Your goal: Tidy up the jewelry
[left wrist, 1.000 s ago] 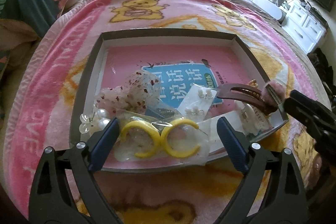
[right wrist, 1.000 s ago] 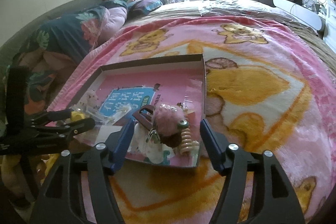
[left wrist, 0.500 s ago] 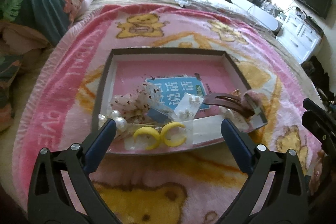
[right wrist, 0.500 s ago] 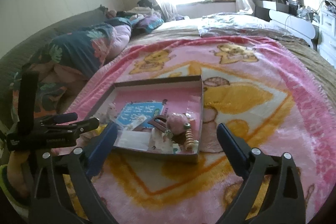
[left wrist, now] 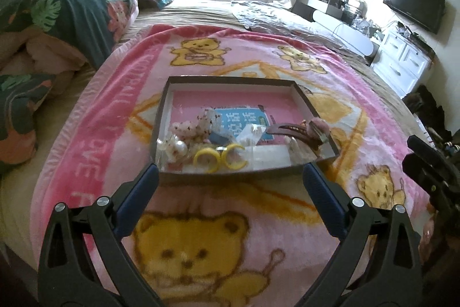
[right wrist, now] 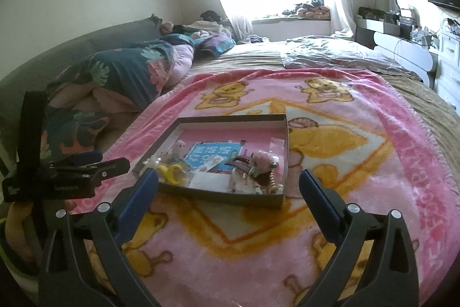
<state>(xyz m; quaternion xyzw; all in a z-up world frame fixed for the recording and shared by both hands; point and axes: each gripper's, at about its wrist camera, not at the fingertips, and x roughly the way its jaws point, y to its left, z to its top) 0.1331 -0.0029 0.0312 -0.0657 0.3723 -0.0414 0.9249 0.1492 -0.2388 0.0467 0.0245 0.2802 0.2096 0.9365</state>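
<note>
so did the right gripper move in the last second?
Yes. The right gripper has pulled back from the tray: the hair clip that sat between its fingers now lies well ahead.

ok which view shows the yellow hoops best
The left wrist view: the yellow hoops lie near the middle by the box's front wall, both curves clear. In the right wrist view the hoops are smaller, bunched together, and the right gripper's left finger hides part.
</note>
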